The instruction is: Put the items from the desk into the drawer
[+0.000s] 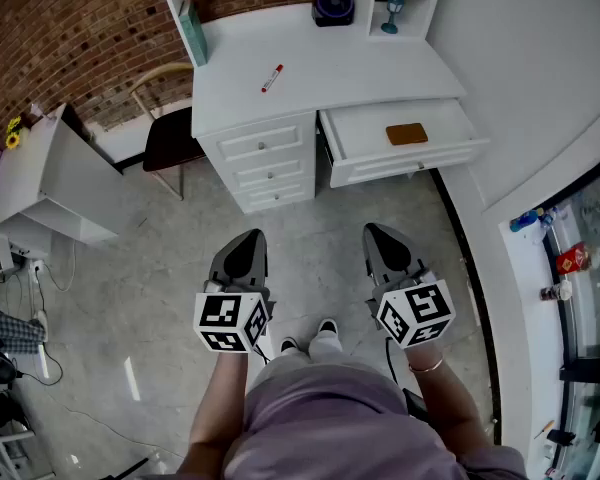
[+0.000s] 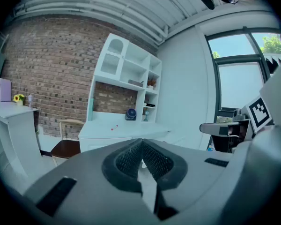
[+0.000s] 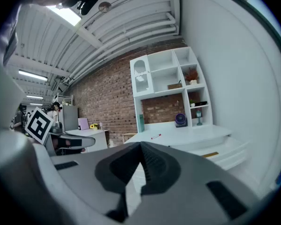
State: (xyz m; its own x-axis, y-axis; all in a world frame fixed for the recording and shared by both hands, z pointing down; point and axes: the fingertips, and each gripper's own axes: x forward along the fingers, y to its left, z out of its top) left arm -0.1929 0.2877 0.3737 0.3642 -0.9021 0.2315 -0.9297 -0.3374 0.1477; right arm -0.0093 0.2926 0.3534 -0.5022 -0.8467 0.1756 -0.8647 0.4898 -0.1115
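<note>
I see a red brick wall (image 1: 70, 28) behind the white desk (image 1: 360, 63) and its shelf unit (image 2: 126, 64). A plain white wall (image 1: 520, 48) is on the right. There's a grey floor (image 1: 160, 298), a dark-seated chair (image 1: 168, 138), a second white table (image 1: 50, 173), a big window (image 2: 243, 74) and a strip light (image 3: 32, 74) overhead.
</note>
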